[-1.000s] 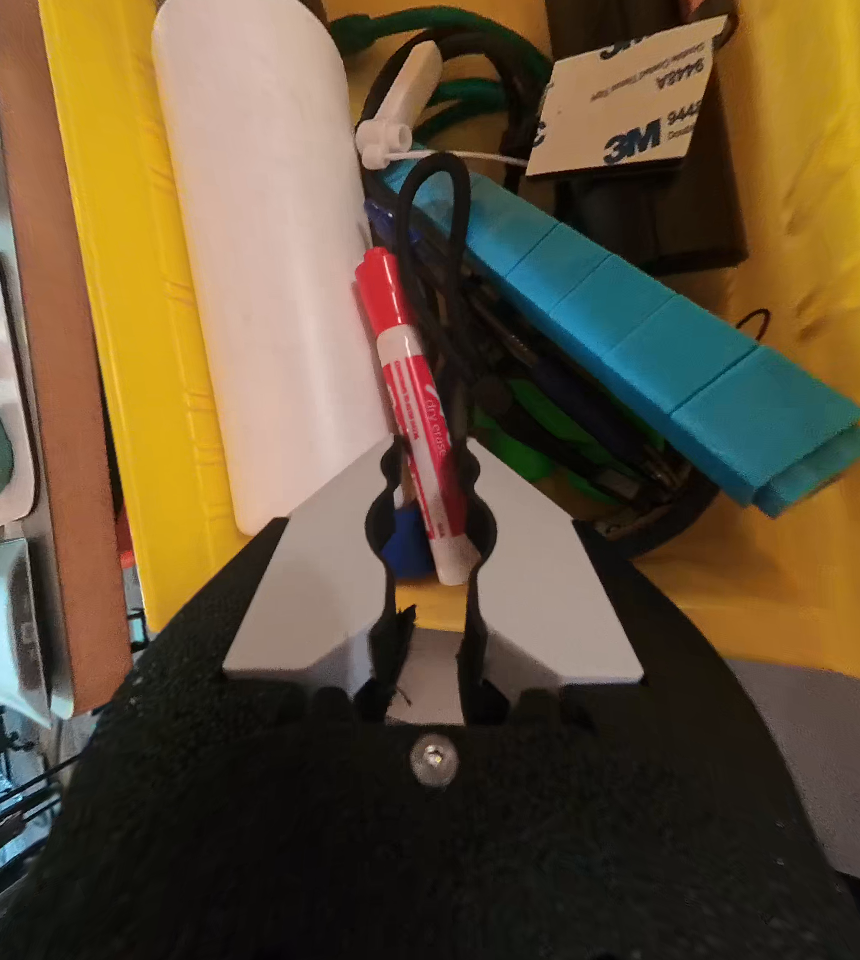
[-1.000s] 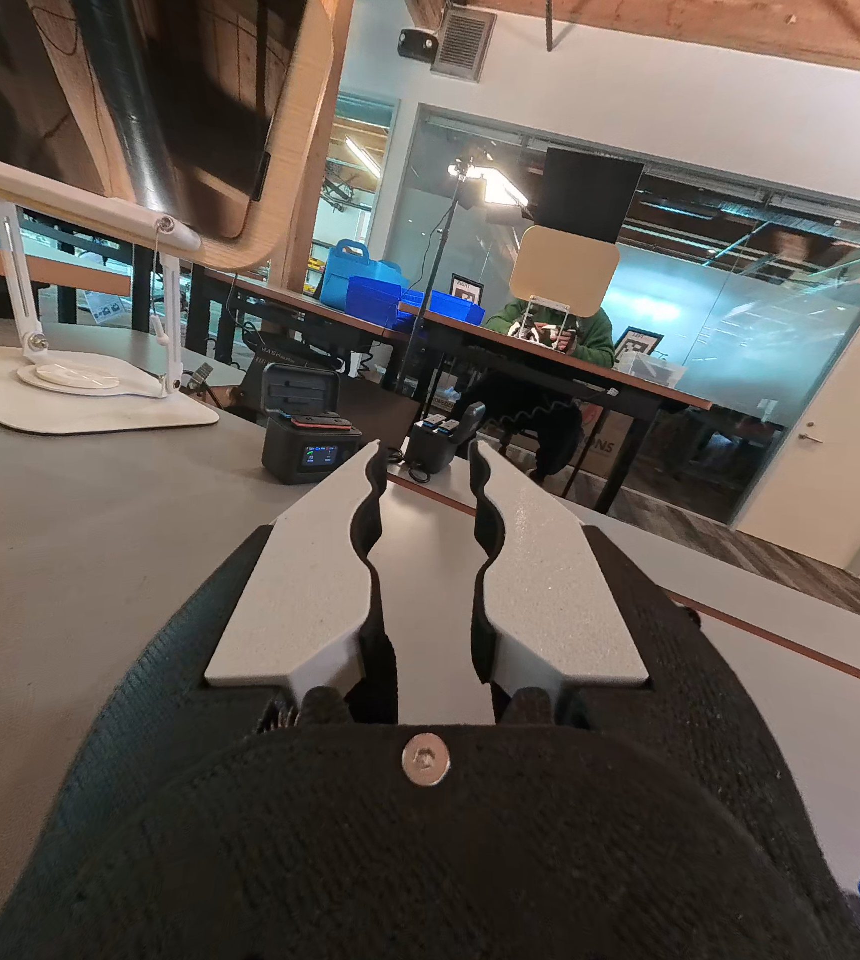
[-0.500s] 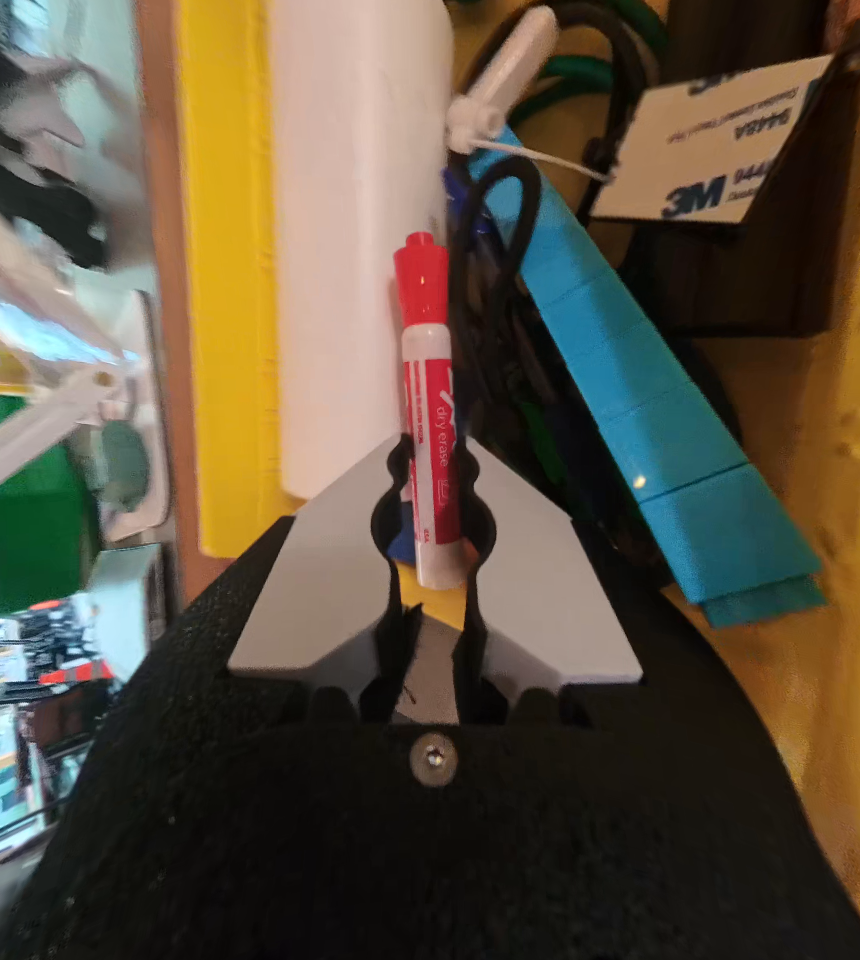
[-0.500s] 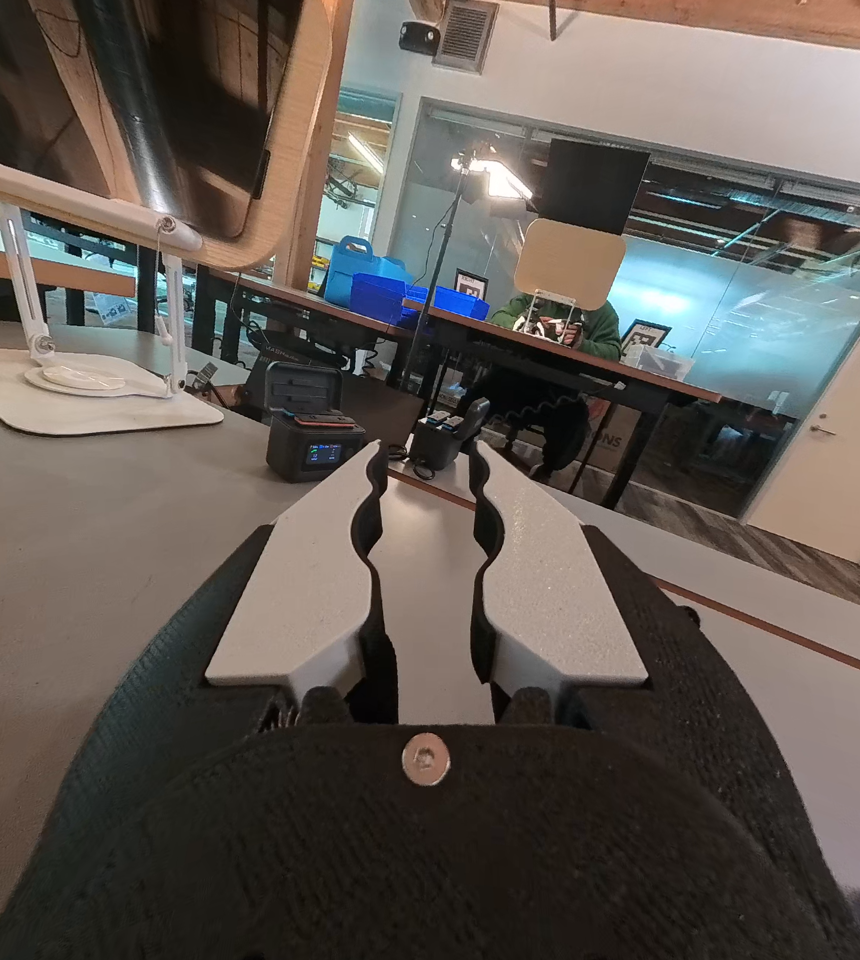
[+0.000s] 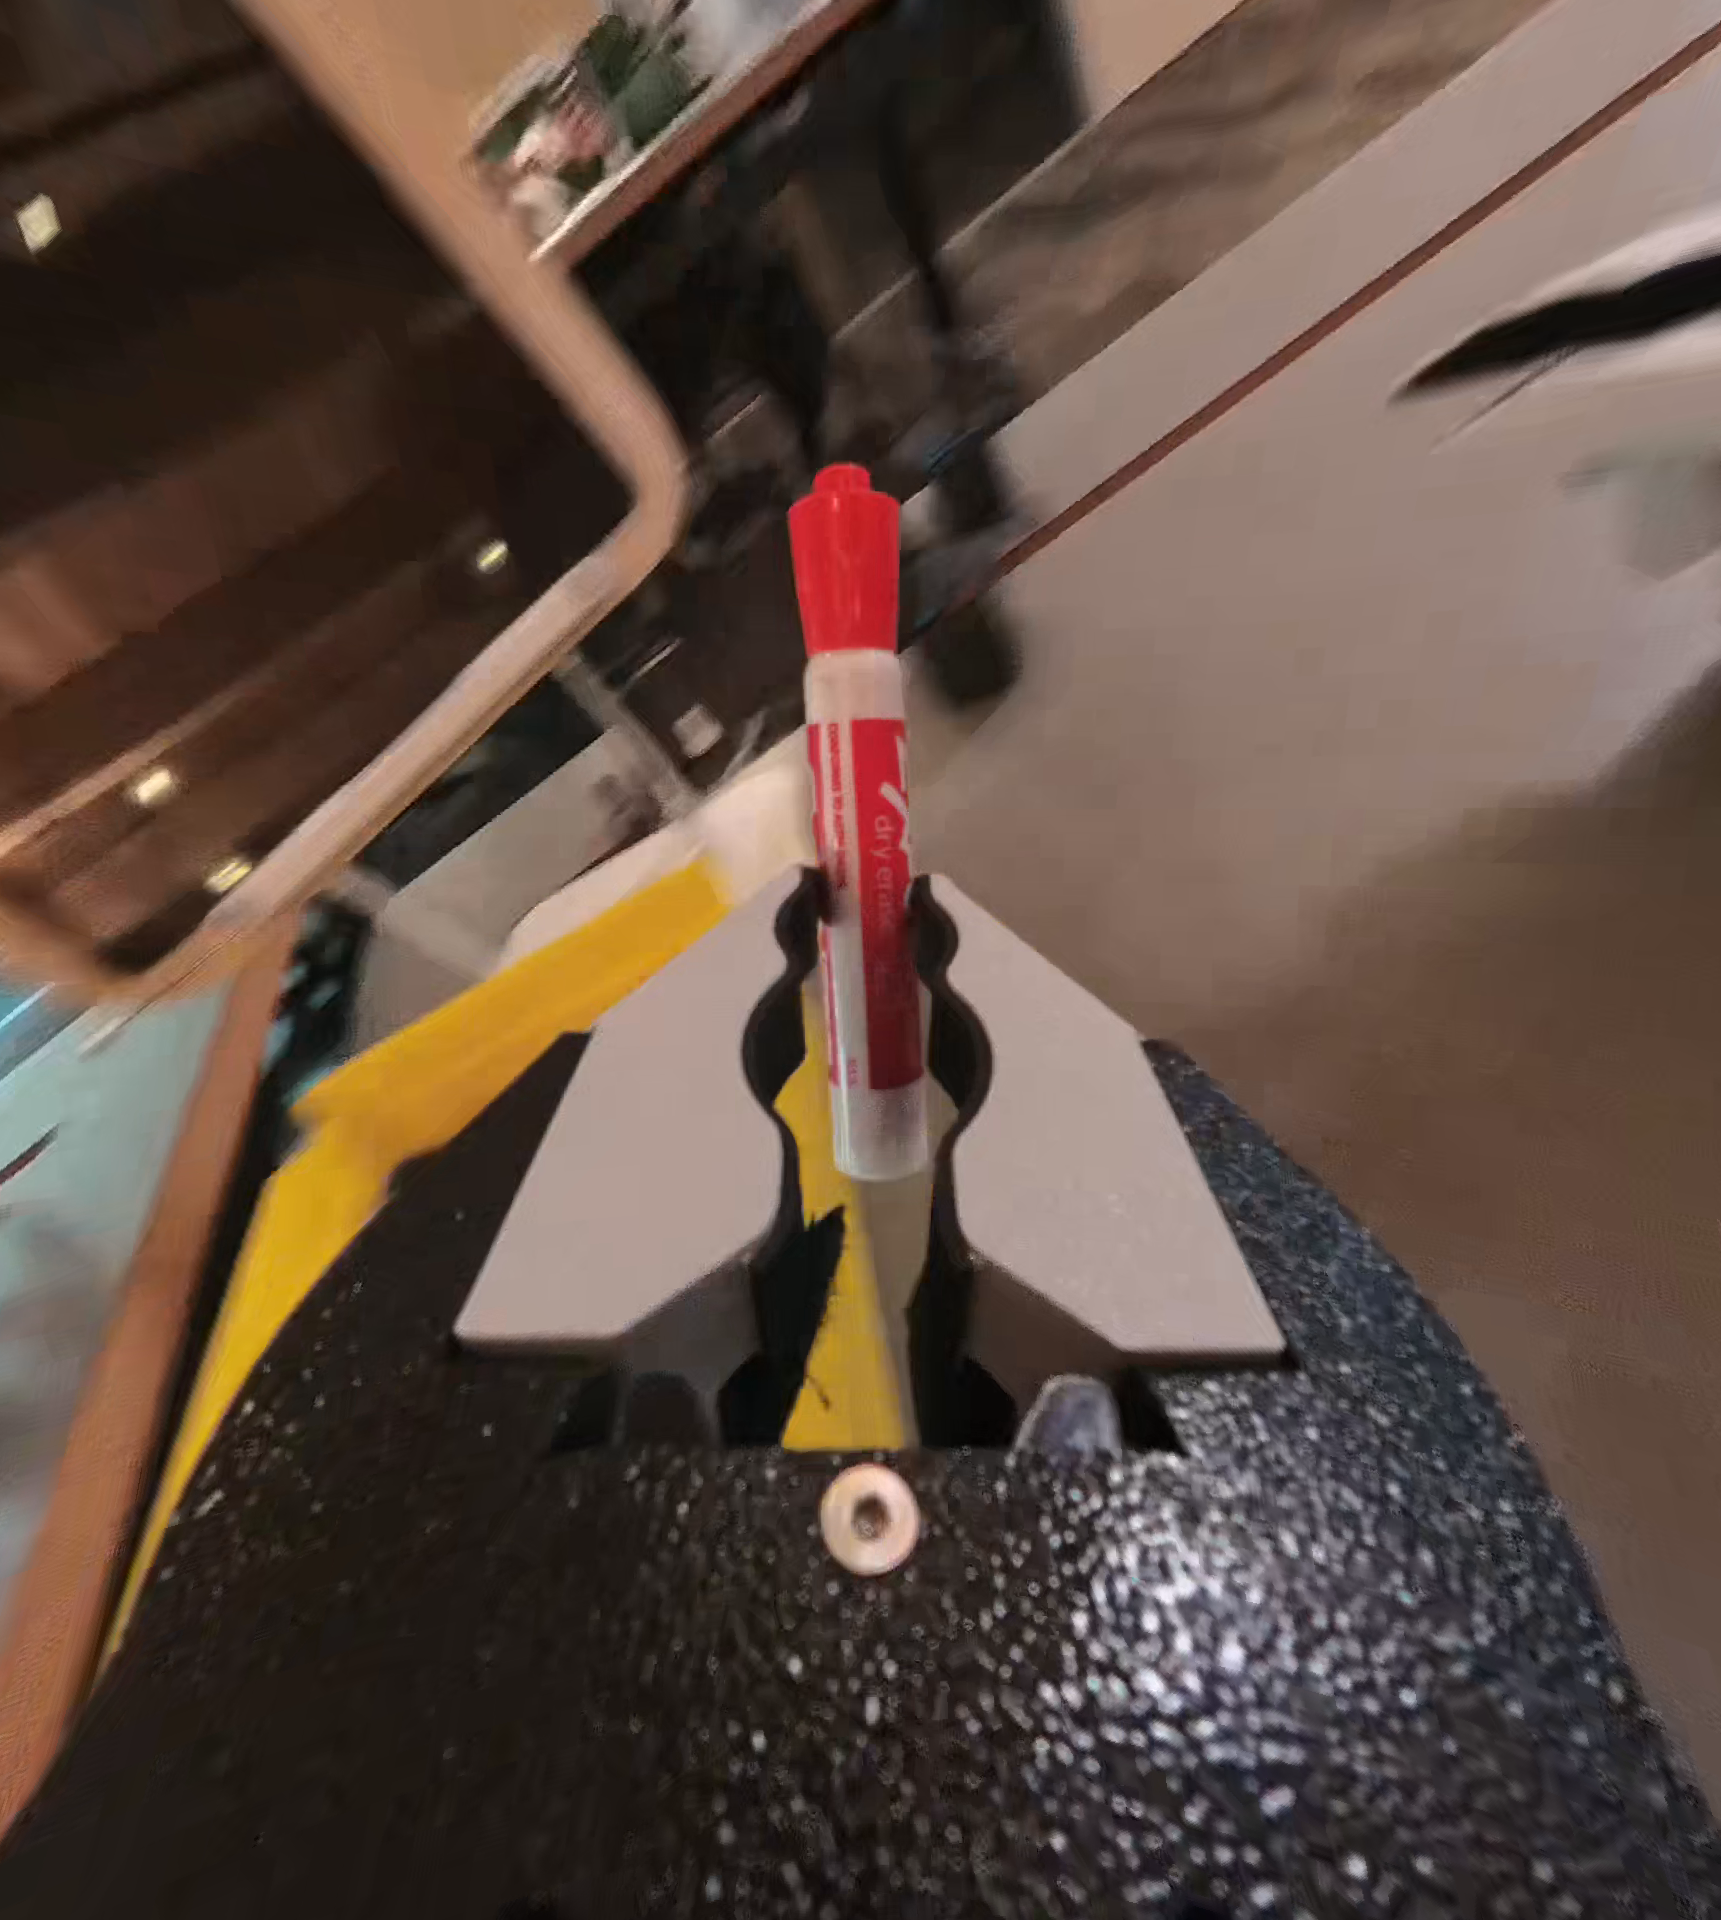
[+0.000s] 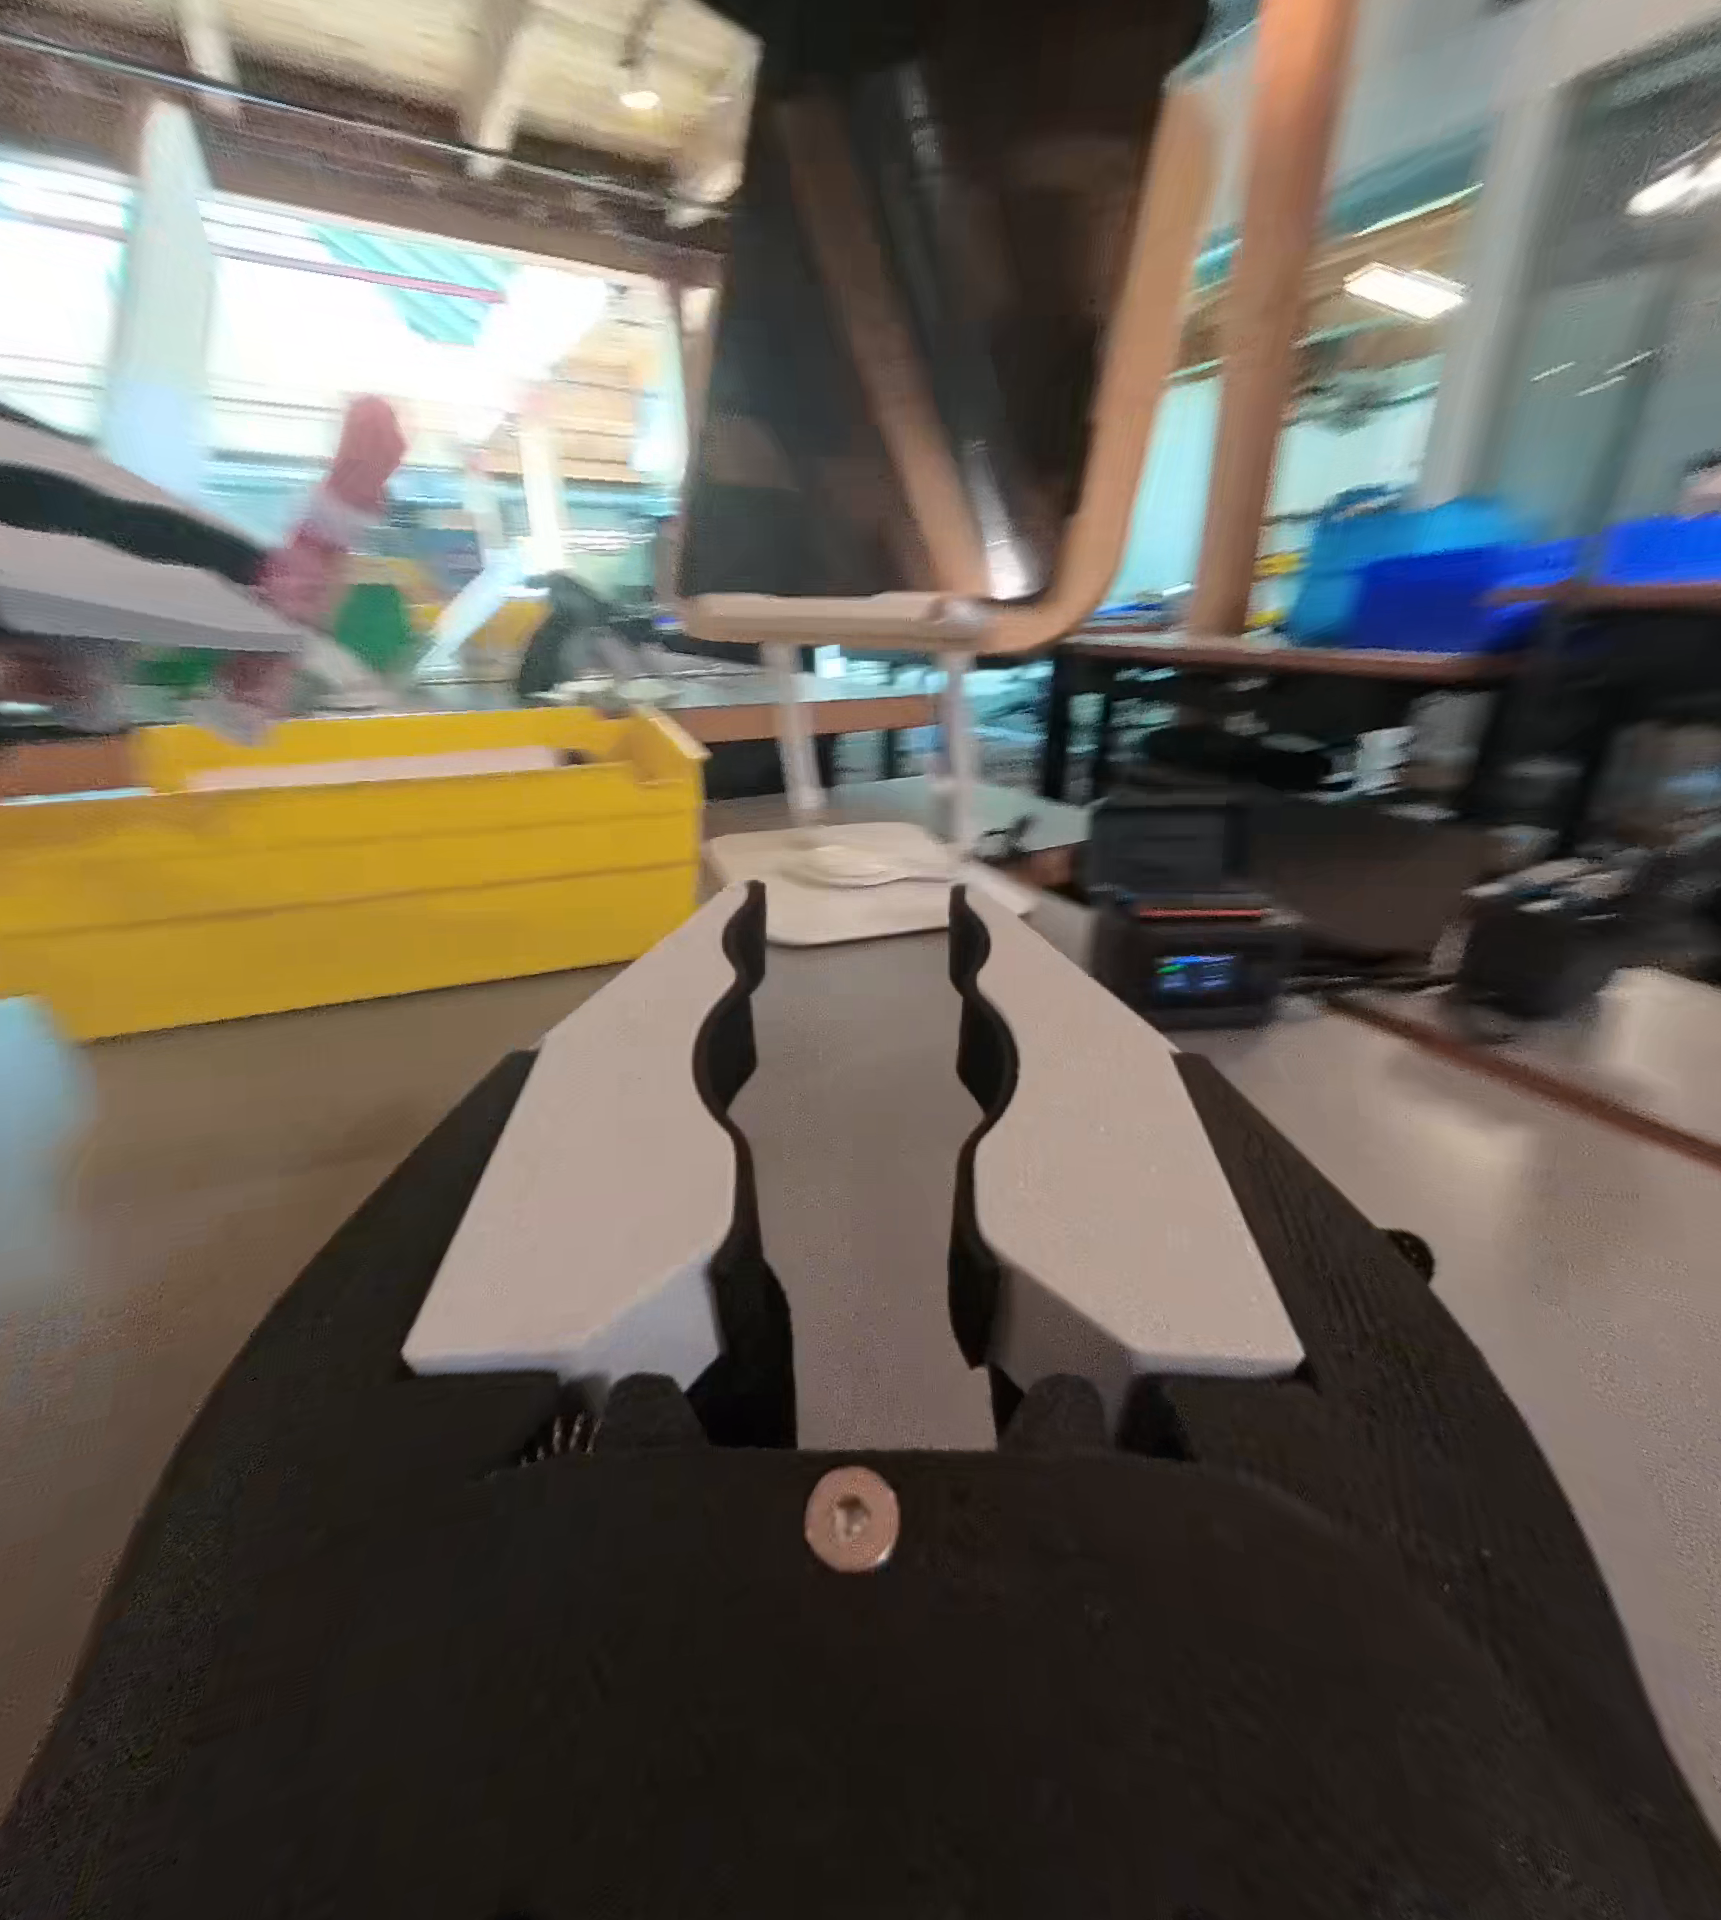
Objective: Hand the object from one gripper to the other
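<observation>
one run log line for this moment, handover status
left gripper: shut on red dry-erase marker | right gripper: open, empty | yellow bin: on table | handover: not yet done

- We lifted the red marker [image 5: 861, 831] out of the yellow bin [image 6: 316, 862] with the left gripper [image 5: 866, 894].
- We swung the right gripper [image 6: 856, 914] toward that bin.

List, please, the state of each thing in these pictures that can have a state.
left gripper: shut on the red marker
red marker: capped, held in the air, cap end pointing away from the gripper
right gripper: open, empty
yellow bin: on the table, open top, a white roll inside
</observation>
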